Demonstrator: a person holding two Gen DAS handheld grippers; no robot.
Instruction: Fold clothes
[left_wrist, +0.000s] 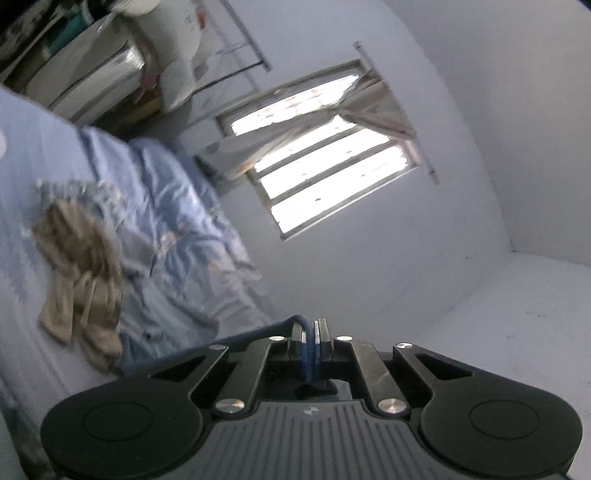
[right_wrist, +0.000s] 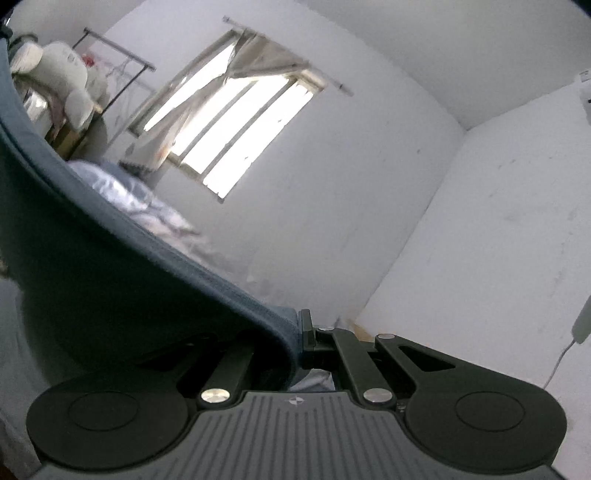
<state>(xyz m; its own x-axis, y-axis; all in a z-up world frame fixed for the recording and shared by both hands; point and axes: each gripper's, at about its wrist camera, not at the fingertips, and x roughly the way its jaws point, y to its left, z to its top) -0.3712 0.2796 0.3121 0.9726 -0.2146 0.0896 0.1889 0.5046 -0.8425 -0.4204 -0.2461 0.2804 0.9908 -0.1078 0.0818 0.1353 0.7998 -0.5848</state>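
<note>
A dark blue garment (right_wrist: 92, 258) hangs in the air between both grippers. In the right wrist view it sweeps from the upper left down to my right gripper (right_wrist: 300, 332), which is shut on its edge; the cloth hides the left finger. My left gripper (left_wrist: 310, 332) is shut on a folded blue edge (left_wrist: 308, 350) of the same garment, which trails off to the left under the fingers. A crumpled beige garment (left_wrist: 79, 273) lies on the light blue bed (left_wrist: 29, 155), left of the left gripper. Both grippers point level toward the window wall.
A rumpled blue quilt (left_wrist: 177, 221) lies along the bed by the wall. A window (left_wrist: 321, 147) with a tied curtain is ahead. Storage boxes, a stuffed toy (right_wrist: 66, 74) and a clothes rack (right_wrist: 122, 62) stand at the far left. A white cable (right_wrist: 576, 332) hangs at the right.
</note>
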